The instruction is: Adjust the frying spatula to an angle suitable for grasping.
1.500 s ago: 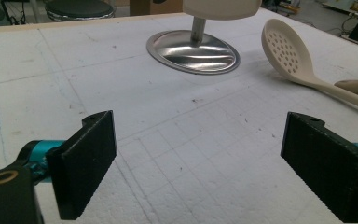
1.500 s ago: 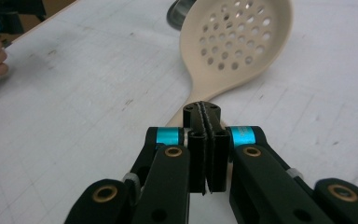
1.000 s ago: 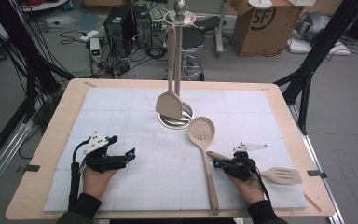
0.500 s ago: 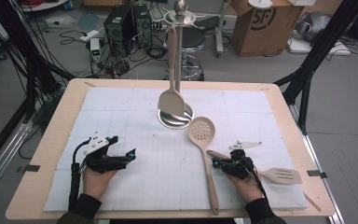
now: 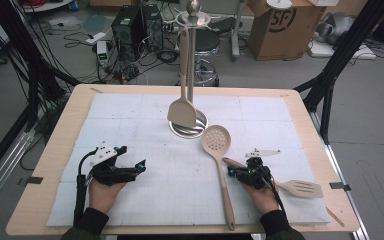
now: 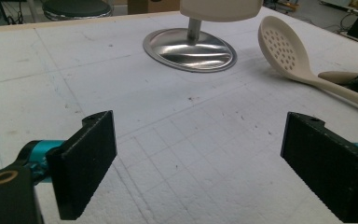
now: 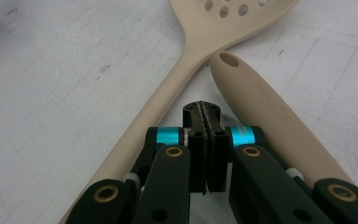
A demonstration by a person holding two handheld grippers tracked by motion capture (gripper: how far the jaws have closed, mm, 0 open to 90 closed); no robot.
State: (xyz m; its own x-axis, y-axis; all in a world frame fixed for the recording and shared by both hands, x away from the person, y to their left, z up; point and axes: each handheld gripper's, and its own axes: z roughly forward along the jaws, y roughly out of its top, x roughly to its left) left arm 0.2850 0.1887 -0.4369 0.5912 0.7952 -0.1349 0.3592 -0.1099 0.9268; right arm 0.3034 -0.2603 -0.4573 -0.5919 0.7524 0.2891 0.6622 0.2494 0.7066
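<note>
While the right claw (image 7: 204,122) rests closed and empty between the slotted spoon (image 5: 216,141) and spatula (image 5: 300,188) on the surface, both look light, stiff; grip the handle. Left claw (image 6: 205,158) is wide.

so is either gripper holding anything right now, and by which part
Nothing is held. The right gripper is shut with nothing between its pads, sitting between the skimmer handle and the slotted turner handle. The left gripper is open over bare table.
</note>
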